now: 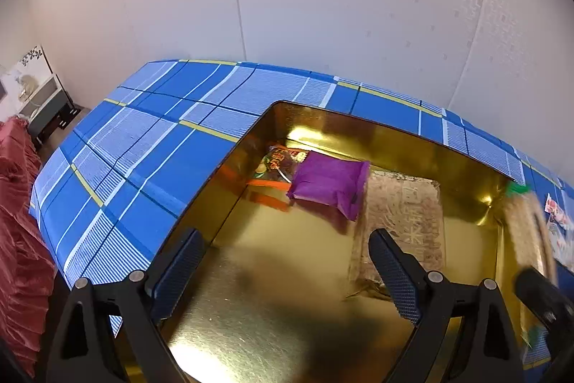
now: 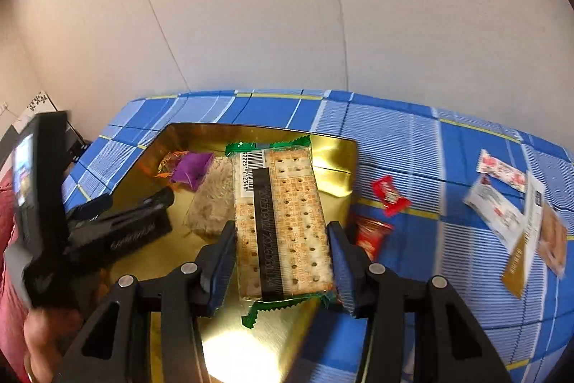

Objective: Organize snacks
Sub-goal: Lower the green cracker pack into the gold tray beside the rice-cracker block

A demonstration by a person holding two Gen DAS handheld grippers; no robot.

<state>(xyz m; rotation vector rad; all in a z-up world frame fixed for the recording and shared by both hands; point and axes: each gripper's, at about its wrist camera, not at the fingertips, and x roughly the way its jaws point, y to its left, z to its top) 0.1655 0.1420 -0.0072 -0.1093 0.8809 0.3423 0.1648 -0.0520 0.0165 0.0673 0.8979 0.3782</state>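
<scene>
In the left wrist view, the left gripper (image 1: 283,261) hung over the gold box (image 1: 394,128) with its jaws spread wide and nothing between them. The box sat on a blue plaid cloth (image 1: 150,146). At its far end lay a purple packet (image 1: 328,183), partly overlapping an orange-edged packet (image 1: 278,164) in the corner. Just beside the purple one, a pale rice-cake pack (image 1: 405,214) lay flat on the box floor. At the right edge, the cracker pack (image 1: 527,232) appeared blurred above the box wall, with the right gripper's dark body below it.

In the right wrist view, the right gripper (image 2: 283,261) was clamped on the cracker pack (image 2: 283,225), 1 finger pressed to each long side. The green-ended pack was held over the near right part of the gold box (image 2: 333,146). The purple packet (image 2: 192,169), orange-edged packet (image 2: 168,162) and rice-cake pack (image 2: 211,200) lay further in. The left gripper (image 2: 118,218) reached in from the left, over the box. On the cloth (image 2: 412,139) outside the box lay 2 red sweets (image 2: 389,196), well apart from a cluster of white packets (image 2: 502,200) at the right, which was blurred.
</scene>
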